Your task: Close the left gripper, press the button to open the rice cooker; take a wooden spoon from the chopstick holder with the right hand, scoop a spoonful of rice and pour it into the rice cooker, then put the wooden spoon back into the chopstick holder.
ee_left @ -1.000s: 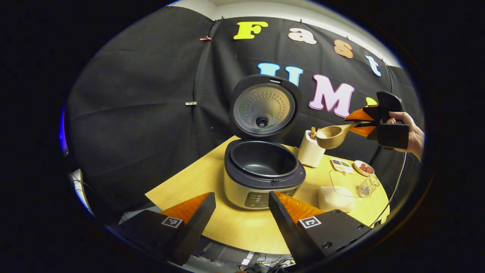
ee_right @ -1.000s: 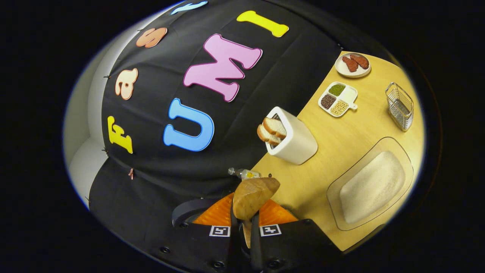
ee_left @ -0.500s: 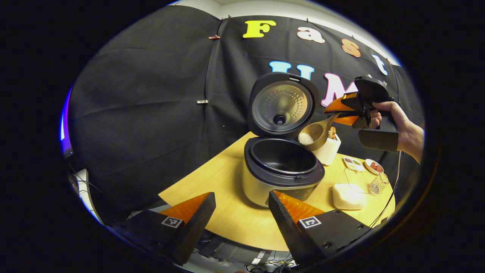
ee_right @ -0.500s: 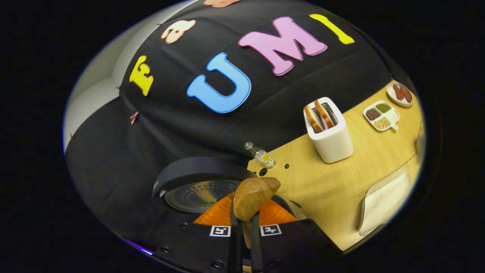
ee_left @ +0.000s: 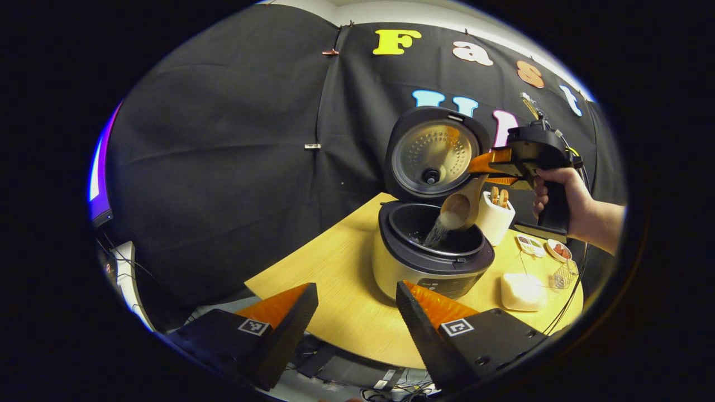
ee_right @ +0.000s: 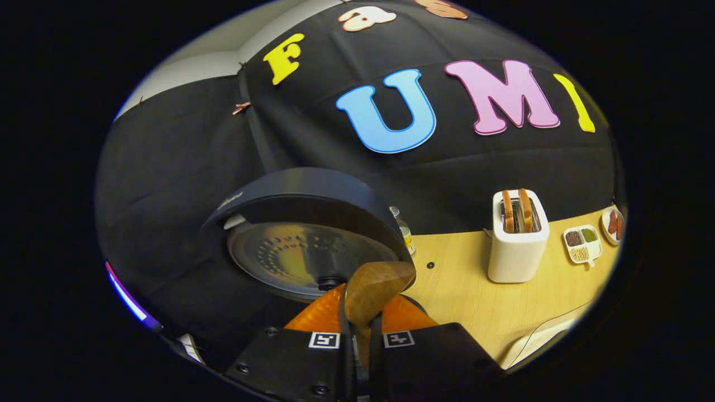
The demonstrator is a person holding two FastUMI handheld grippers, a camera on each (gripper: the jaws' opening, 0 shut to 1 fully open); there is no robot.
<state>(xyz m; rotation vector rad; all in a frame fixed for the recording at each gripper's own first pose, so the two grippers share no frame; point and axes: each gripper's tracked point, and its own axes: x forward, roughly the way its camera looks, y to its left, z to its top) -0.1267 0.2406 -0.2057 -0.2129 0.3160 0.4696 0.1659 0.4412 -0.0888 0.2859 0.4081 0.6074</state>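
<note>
Rice cooker sits on the counter, lid standing open, inner pot exposed. Right hand-held gripper is up beside the lid in the left gripper view, held by a hand, fingers pinching the handle of the wooden spoon. Spoon bowl is tipped down over the pot's right rim — a stream of rice is falling from it into the pot. In the right gripper view the right hand-held gripper is pressed together on the spoon handle, with the back of the spoon bowl just ahead of the fingers and the underside of the lid right behind it. Left hand-held gripper hangs near the front edge of the counter, well apart from the cooker — fingers spread, gripping nothing. Chopstick holder stands just behind and right of the cooker, wooden utensil ends poking out of it. Rice tray lies on the counter to the cooker's right.
</note>
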